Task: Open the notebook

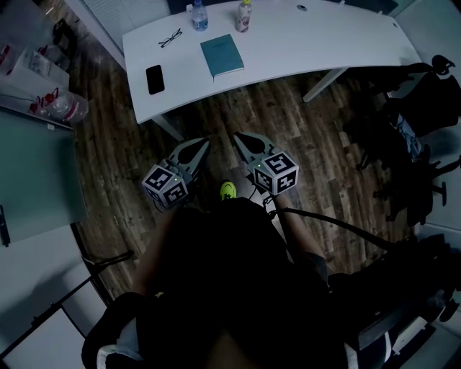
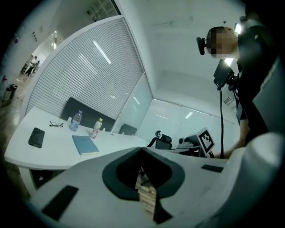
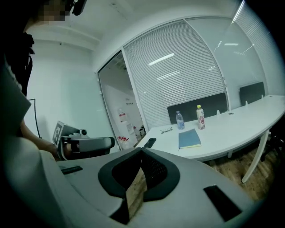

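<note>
A closed teal notebook lies flat on the white desk, near its front edge; it also shows in the left gripper view as notebook and in the right gripper view as notebook. My left gripper and right gripper hang side by side over the wood floor, well short of the desk. Both point toward it. Each has its jaws shut with nothing held.
On the desk sit a black phone, a pair of glasses, a clear water bottle and a pink-labelled bottle. A black office chair stands at the right. A glass partition runs along the left.
</note>
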A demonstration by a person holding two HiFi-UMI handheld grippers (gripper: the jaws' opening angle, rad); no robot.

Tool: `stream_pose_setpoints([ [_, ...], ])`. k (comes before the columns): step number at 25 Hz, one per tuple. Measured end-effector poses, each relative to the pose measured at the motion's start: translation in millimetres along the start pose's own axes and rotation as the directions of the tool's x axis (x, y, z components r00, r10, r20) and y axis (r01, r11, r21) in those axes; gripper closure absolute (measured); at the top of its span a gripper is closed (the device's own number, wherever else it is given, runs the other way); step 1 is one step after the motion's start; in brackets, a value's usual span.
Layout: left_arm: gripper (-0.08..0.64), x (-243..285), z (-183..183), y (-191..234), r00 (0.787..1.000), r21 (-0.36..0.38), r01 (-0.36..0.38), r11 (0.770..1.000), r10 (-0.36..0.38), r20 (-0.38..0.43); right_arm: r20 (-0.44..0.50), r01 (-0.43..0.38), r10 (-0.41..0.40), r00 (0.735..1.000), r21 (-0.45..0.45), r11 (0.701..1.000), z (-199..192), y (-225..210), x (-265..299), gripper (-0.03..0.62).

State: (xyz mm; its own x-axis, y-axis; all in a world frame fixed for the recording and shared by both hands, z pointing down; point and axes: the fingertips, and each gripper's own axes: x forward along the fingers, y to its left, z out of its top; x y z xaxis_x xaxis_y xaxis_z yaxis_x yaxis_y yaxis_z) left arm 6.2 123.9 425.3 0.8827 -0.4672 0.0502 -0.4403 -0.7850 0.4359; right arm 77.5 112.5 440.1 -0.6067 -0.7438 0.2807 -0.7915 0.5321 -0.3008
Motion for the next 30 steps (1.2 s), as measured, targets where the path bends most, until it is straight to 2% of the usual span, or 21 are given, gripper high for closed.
stream_pose_setpoints([
  [6,0.563,18.6,2.7,7.0,0.999,0.009,-0.031,0.999,0.031,0.009,-0.001,-0.007,0.007,1.0,0.002,1.0,4.3,-25.3,7.2,0.592],
  [13,0.563,46.9,5.6,26.0,1.0,0.047,-0.011,0.999,0.012,-0.013,0.01,0.024,-0.024,1.0,0.002,1.0,16.0,-58.9,23.7,0.592],
  [17,0.563,63.0,12.5,45.6,1.0,0.074,0.001,0.997,0.0,-0.013,0.012,0.048,-0.048,0.999,0.001,0.999,21.0,-76.9,39.5,0.592],
  [30,0.563,115.3,38.4,128.1,1.0,0.086,0.028,0.996,-0.028,-0.004,-0.039,0.099,-0.098,0.994,0.011,0.995,34.3,-141.0,114.0,0.592],
])
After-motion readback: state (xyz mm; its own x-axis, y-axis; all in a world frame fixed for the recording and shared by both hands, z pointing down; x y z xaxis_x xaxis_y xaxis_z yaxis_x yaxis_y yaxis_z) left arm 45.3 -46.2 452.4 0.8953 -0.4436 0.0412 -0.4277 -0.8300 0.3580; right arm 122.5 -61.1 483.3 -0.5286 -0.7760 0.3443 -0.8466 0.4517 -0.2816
